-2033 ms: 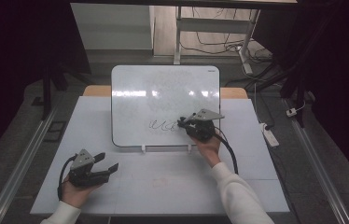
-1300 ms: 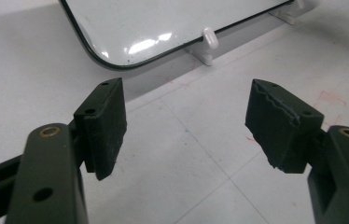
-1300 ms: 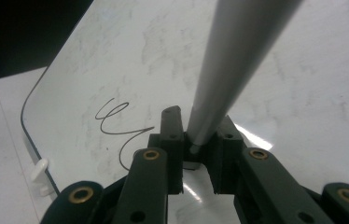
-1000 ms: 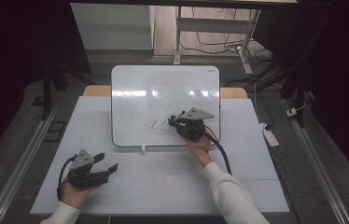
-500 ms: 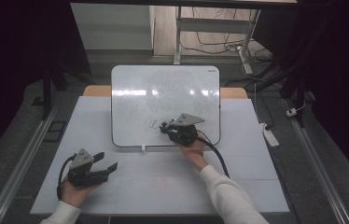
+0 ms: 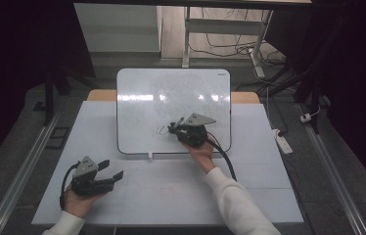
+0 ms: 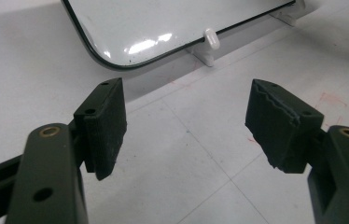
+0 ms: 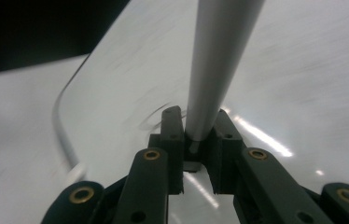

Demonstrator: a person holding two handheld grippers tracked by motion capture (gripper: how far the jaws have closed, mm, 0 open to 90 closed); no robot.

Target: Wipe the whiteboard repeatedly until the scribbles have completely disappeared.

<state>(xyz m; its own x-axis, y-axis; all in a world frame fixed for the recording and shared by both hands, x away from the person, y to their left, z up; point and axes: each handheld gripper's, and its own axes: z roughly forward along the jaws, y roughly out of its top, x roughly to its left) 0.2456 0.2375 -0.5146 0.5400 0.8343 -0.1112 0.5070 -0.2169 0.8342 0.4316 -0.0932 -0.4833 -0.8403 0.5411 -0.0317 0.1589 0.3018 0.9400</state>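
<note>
- On the glossy whiteboard, propped on small white feet, the right gripper sat clamped on a smooth grey marker, beside a faint scribble.
- Under the board lay a matte white table with faint seams.
- Near the table's front left, the left gripper rested with its ribbed black pads wide apart.
- Beyond stood a dark room with cables on the floor.
</note>
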